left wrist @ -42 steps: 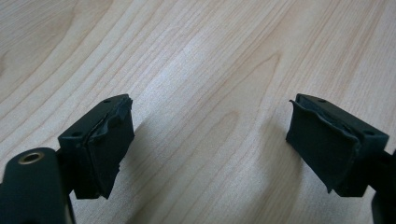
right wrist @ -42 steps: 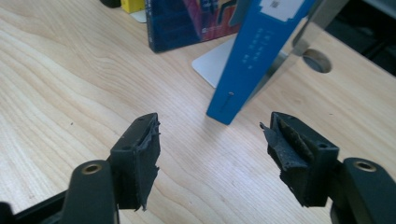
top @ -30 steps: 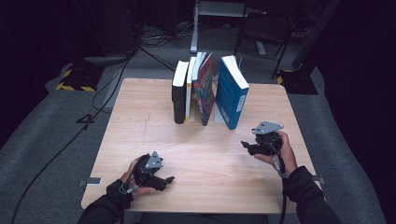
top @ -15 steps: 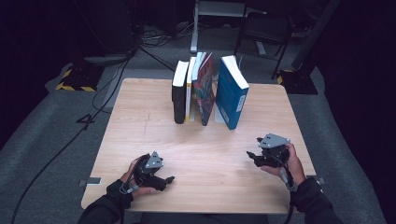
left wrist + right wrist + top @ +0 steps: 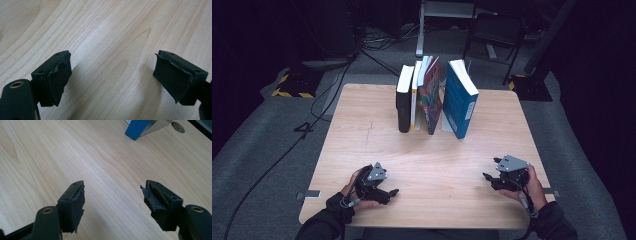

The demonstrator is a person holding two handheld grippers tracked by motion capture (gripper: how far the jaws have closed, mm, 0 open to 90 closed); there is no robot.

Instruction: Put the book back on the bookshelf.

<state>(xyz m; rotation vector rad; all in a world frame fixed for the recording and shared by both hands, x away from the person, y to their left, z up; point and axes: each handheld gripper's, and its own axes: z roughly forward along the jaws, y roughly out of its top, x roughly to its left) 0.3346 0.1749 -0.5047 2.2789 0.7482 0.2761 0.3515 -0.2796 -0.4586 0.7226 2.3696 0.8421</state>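
Observation:
Several books stand upright in a row at the far middle of the wooden table: a black book, a thin white and yellow one, a red patterned one and a blue book leaning apart at the right. My left gripper rests low on the table near the front left, open, with only bare wood between its pads. My right gripper sits near the front right edge, open and empty. A corner of the blue book shows at the top of the right gripper view.
A round cable hole is cut in the table near the blue book. Beyond the table are a chair, a metal stand and cables on the grey floor. A wide stretch of bare wood lies between the grippers and the books.
My right gripper has drawn back toward the front edge of the table and sunk lower, away from the books. The left gripper has stayed put.

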